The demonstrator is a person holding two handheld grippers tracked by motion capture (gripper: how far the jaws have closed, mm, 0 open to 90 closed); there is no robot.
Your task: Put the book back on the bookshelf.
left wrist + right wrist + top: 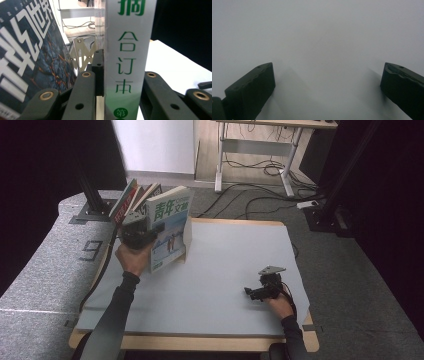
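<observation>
My left claw [145,231] pinches the thick white-spined book [126,57] by its spine, upright at the counter's [225,270] far left beside the leaning books [131,197], a stiff, probably heavy volume best clamped low, while my right claw [261,291] rests spread.

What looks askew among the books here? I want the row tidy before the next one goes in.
The books at the table's far left corner lean over instead of standing upright. The thick white-spined book clamped in the left gripper stands upright, apart from them. Nothing looks damaged.
</observation>
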